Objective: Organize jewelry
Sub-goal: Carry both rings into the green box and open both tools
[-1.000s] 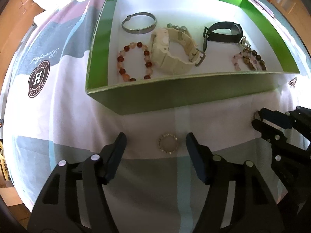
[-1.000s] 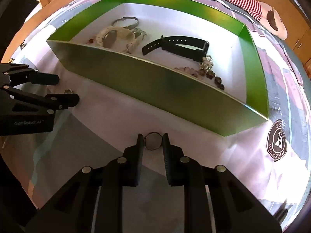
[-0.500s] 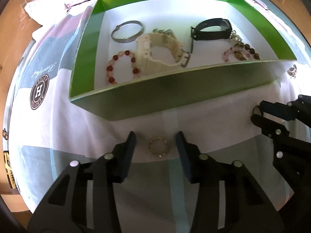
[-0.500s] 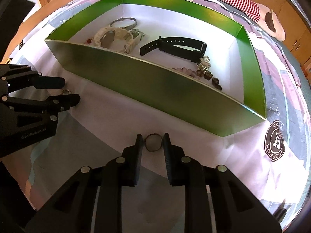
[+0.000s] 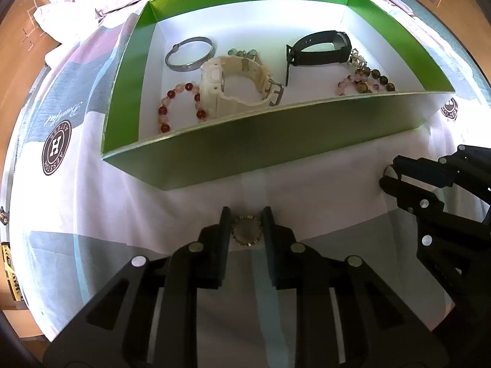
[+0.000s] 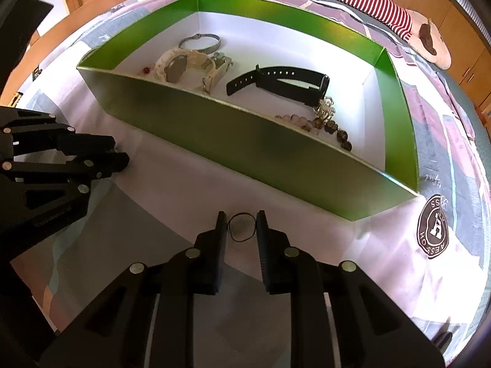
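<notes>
A small gold beaded ring (image 5: 246, 230) lies on the bedspread in front of the green box (image 5: 245, 153). My left gripper (image 5: 245, 219) has its jaws closing on it, and both pads touch its sides. A thin dark ring (image 6: 242, 227) sits between the pads of my right gripper (image 6: 241, 224), which is shut on it. Each gripper shows in the other's view: the right gripper (image 5: 387, 174) at the right edge, the left gripper (image 6: 121, 156) at the left edge.
The box (image 6: 245, 141) has a white floor holding a silver bangle (image 5: 190, 53), a cream watch (image 5: 236, 82), a red bead bracelet (image 5: 181, 107), a black watch band (image 5: 319, 47) and a pink-brown bead bracelet (image 5: 365, 82). Rumpled bedding and a striped cloth (image 6: 368, 6) lie beyond the box.
The left gripper's jaws have come together from wide apart until they meet the beaded ring, and the box has shifted in its view. The right gripper has stayed as it was.
</notes>
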